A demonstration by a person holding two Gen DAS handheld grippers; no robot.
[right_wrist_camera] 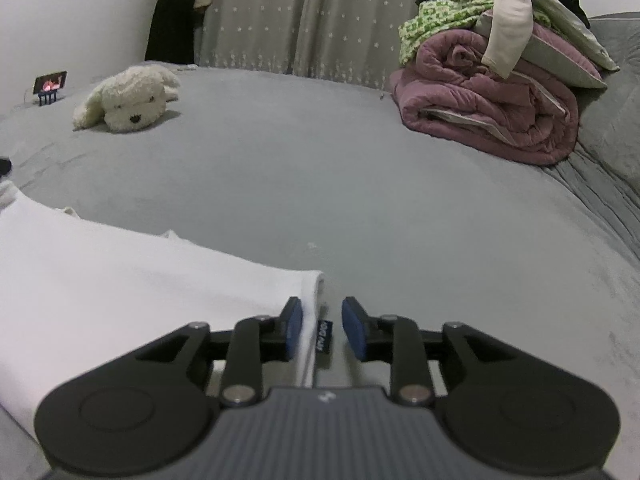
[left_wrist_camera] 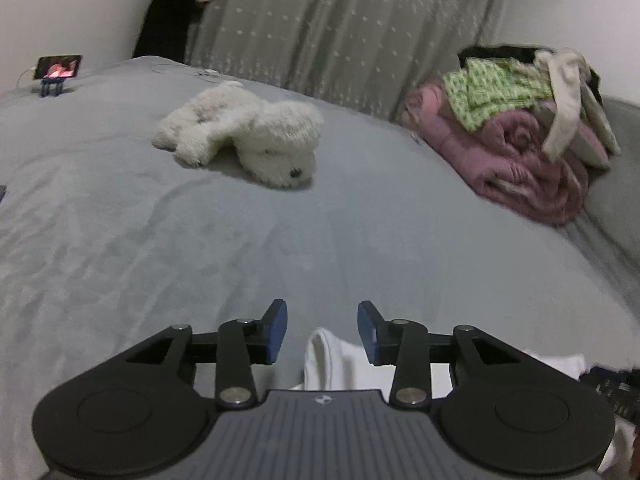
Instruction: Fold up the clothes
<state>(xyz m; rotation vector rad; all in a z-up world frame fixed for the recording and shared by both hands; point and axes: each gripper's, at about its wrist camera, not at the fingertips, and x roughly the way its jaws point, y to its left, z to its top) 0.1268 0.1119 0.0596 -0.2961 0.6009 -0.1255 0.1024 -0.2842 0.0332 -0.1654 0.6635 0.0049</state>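
Observation:
A white garment lies folded flat on the grey bed, in the lower left of the right wrist view. Its right edge, with a small black label, runs between the blue pads of my right gripper. That gripper is open, and there is a gap between the cloth and the right pad. In the left wrist view, a raised fold of the white garment stands between the pads of my left gripper. The left gripper is also open and does not pinch the cloth.
A white plush dog lies on the grey bed further back. At the back right, a rolled pink quilt carries a heap of loose clothes. A lit phone on a stand is at the far left, and a curtain hangs behind.

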